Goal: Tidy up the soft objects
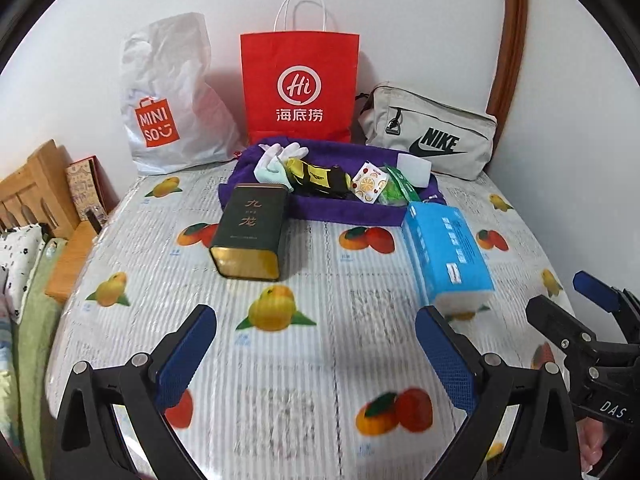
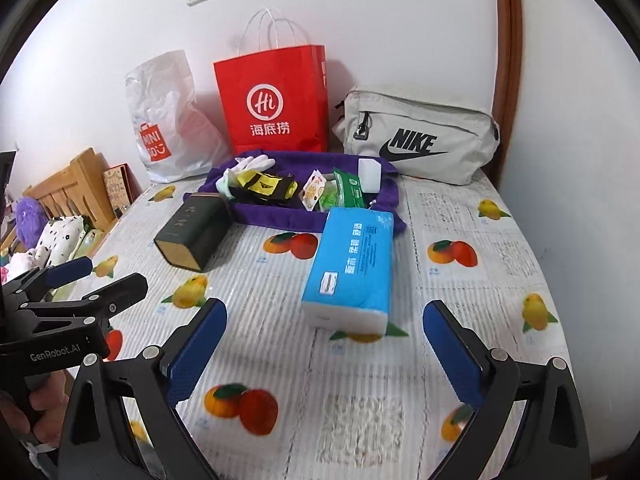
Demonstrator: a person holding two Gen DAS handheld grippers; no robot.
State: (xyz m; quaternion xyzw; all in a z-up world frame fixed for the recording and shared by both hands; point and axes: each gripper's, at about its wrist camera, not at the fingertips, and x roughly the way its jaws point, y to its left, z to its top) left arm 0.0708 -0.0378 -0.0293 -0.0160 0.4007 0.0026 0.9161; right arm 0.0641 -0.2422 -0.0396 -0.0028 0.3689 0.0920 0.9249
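Dark tea tin [image 1: 250, 236] lying on fruit-print tablecloth [image 1: 320, 344]

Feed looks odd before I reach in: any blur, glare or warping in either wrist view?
Left wrist view: fisheye bends the brown door frame; sharp centre, soft edges; dark green tea tin casts a soft shadow rightward. Right wrist view: same warping; glossy fruit-print table cover shows mild sheen; blue tissue pack slightly blurred.

A purple towel [image 1: 320, 212] is spread flat at the far side of the surface. Upon it are laid a white glove [image 1: 280, 156], a pale mint sock [image 1: 270, 174], a black-and-yellow cloth item [image 1: 320, 178], a fruit-printed packet [image 1: 370, 186] and a green wipes pack [image 1: 396, 188]. A blue tissue pack [image 1: 448, 256] lies just beside the towel's right corner.
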